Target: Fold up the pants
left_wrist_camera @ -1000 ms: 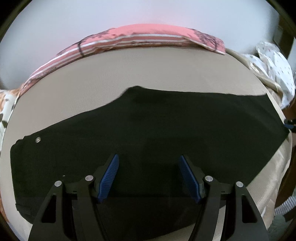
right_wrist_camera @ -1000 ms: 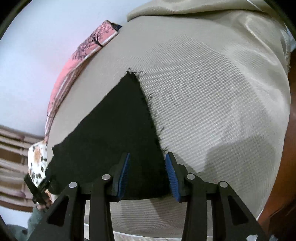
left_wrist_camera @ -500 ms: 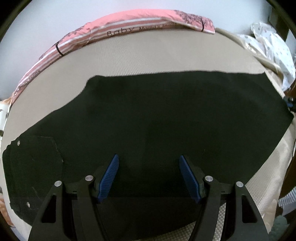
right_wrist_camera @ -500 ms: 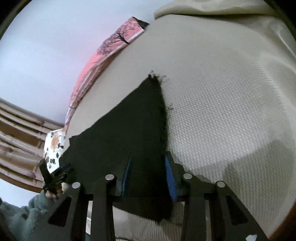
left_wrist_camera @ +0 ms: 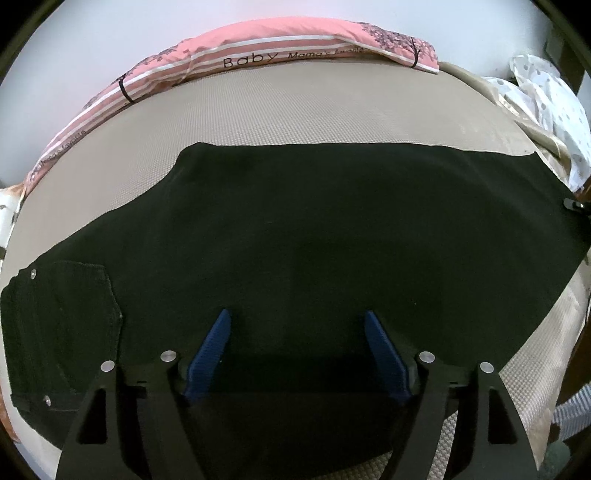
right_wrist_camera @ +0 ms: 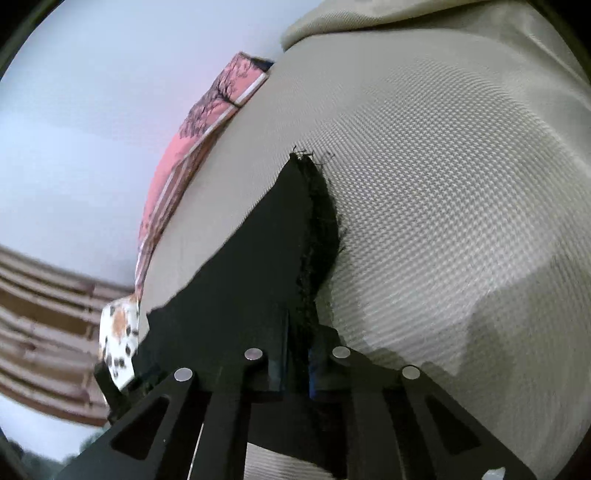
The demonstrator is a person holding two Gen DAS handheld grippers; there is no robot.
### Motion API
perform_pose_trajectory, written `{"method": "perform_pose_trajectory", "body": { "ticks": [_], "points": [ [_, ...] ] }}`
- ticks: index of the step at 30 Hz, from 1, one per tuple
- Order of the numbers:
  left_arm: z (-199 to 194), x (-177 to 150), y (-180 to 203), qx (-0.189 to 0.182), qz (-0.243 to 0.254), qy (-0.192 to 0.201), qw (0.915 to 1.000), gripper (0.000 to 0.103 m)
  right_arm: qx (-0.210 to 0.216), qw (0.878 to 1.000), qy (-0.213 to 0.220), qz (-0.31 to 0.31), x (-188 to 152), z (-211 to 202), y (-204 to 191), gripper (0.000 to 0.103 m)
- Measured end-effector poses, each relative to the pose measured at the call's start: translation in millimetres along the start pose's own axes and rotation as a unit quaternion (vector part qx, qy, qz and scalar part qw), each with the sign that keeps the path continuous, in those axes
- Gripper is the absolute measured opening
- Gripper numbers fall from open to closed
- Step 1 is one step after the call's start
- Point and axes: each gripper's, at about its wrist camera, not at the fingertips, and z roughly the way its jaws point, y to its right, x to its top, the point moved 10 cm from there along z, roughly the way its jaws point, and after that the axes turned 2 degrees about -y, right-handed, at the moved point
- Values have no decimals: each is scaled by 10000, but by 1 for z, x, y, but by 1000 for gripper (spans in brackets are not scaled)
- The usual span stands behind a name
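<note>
Black pants [left_wrist_camera: 314, 236] lie spread flat across a beige woven mat [left_wrist_camera: 295, 110], waist and back pocket at the left, leg ends at the right. My left gripper [left_wrist_camera: 297, 354] is open and hovers over the near edge of the pants, holding nothing. In the right wrist view my right gripper [right_wrist_camera: 295, 354] is shut on the frayed hem end of the pants [right_wrist_camera: 258, 280] and lifts that end slightly off the mat [right_wrist_camera: 443, 206]. The right gripper shows as a small dark tip [left_wrist_camera: 574, 204] at the pants' right end in the left wrist view.
A pink striped pillow [left_wrist_camera: 258, 55] lies along the mat's far edge, also seen in the right wrist view [right_wrist_camera: 199, 136]. A white dotted cloth [left_wrist_camera: 546, 96] is bunched at the far right. A beige sheet [right_wrist_camera: 369, 14] lies beyond the mat. Wooden slats [right_wrist_camera: 40, 302] are at left.
My right gripper closed on the pant hem and began lifting it. My left gripper moved forward over the pants and stayed open.
</note>
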Motion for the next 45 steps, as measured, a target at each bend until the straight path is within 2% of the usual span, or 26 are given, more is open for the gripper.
{"method": "perform_pose_trajectory", "body": {
  "ticks": [4, 9, 12, 17, 20, 24, 27, 29, 31, 33, 36, 38, 42, 45],
  "points": [
    [-3, 3, -3, -87, -33, 17, 10000, 76, 29, 9998, 167, 144, -3, -4, -23, 8],
    [-20, 8, -13, -267, -248, 272, 9990, 76, 285, 9994, 160, 66, -7, 1, -80, 7],
    [-34, 11, -28, -303, -398, 468, 9977, 76, 422, 9991, 33, -83, -12, 18, -121, 7],
    [-51, 9, -67, -220, -827, 636, 9943, 76, 385, 9973, -374, -498, -32, 67, -181, 7],
    [-63, 3, -86, -196, -917, 704, 9931, 76, 387, 9941, -684, -742, -48, 105, -212, 7],
    [-77, -7, -107, -120, -918, 757, 9928, 76, 453, 9867, -1160, -1042, -79, 156, -251, 7],
    [-87, -15, -118, -175, -982, 839, 9915, 76, 346, 9782, -1519, -1374, -109, 193, -275, 7],
    [-93, -19, -127, -257, -1081, 896, 9898, 76, 326, 9735, -1745, -1442, -128, 212, -285, 7],
    [-96, -24, -135, -323, -1213, 915, 9879, 76, 123, 9662, -1955, -1678, -149, 232, -291, 7],
    [-98, -26, -141, -408, -1325, 925, 9860, 76, -70, 9611, -2037, -1863, -163, 247, -294, 8],
    [-100, -29, -149, -450, -1430, 960, 9840, 76, -305, 9548, -2113, -2067, -178, 265, -298, 14],
    [-100, -28, -151, -503, -1469, 968, 9831, 76, -288, 9506, -2254, -2114, -187, 270, -302, 23],
    [-99, -25, -147, -704, -1490, 959, 9817, 76, -115, 9438, -2485, -2178, -201, 268, -311, 27],
    [-98, -19, -137, -930, -1465, 918, 9805, 76, -184, 9454, -2291, -2309, -195, 254, -315, 32]
  ]
}}
